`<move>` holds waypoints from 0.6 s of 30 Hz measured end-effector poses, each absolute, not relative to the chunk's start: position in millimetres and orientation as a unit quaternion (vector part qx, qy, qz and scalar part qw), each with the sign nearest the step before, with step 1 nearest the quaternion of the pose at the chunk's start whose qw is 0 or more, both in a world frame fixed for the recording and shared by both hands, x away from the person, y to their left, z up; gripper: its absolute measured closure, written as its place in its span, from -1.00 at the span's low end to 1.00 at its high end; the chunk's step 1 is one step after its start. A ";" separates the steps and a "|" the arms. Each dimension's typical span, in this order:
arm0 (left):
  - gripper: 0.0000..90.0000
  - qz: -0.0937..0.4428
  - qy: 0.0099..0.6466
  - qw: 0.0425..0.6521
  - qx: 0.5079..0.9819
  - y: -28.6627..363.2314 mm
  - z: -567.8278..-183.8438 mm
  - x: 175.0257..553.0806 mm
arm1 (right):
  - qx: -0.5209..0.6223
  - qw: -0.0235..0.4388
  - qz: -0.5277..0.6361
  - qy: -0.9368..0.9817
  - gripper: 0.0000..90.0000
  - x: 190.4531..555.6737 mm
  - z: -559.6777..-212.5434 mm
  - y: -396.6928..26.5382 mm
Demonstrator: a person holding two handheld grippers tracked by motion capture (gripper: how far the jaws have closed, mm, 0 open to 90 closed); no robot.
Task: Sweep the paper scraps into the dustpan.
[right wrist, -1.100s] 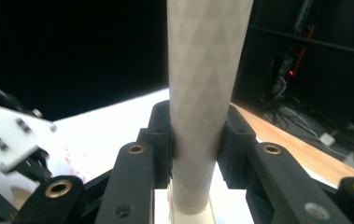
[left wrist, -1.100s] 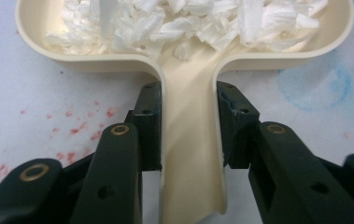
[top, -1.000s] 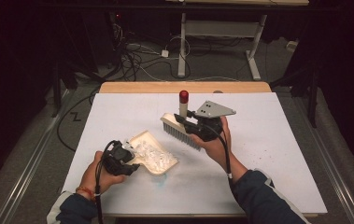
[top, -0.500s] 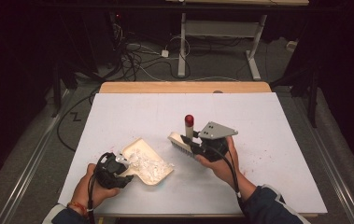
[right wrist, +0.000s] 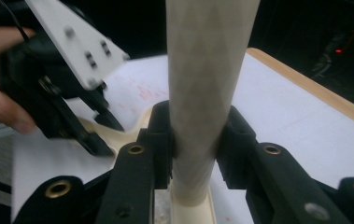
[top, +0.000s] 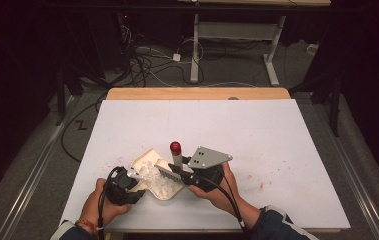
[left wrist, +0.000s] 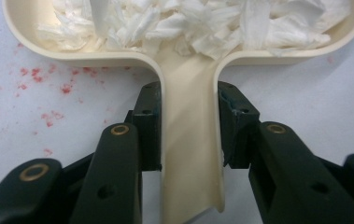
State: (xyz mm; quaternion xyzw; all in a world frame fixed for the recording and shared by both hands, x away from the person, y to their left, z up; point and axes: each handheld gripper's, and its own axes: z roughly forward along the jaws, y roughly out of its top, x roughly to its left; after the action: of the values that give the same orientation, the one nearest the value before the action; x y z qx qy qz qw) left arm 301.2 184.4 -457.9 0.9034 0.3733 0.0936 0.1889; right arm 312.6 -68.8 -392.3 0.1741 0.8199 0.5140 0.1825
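cream dustpan [top: 153,165] x1 | brush [top: 173,170] x1 | grippers x2, both clamped

Bright overhead light on the table [top: 277,150]; dark, dim surroundings; close-ups slightly soft.

glossy cream plastic dustpan [left wrist: 191,154]; crumpled white paper scraps [left wrist: 188,23]

A cream dustpan [top: 149,167] lies flat on the white table [top: 277,140] near its front edge, its tray heaped with shredded white paper [left wrist: 188,21], its handle pointing toward the person. A cream brush [top: 169,172] with a red-tipped handle stands tilted over the pan's right rim, bristles down.
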 end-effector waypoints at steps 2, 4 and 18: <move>0.41 0.094 0.372 0.190 0.904 183.2 -457.9 301.6 | 0.169 0.195 0.512 0.819 0.56 312.6 -386.5 -69.0; 0.41 0.092 0.371 0.190 0.904 183.3 -458.0 302.3 | 0.172 0.189 0.520 0.815 0.56 314.5 -382.2 -72.1; 0.41 0.087 0.371 0.191 0.904 186.8 -458.9 303.6 | 0.198 0.244 0.527 0.790 0.56 330.8 -364.6 -107.6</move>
State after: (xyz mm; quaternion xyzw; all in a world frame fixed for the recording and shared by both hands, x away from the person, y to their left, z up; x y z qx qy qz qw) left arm 303.6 186.8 -458.9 0.9045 0.3711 0.0868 0.1914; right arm 330.8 -107.6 -364.6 0.1977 0.7897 0.5272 0.2436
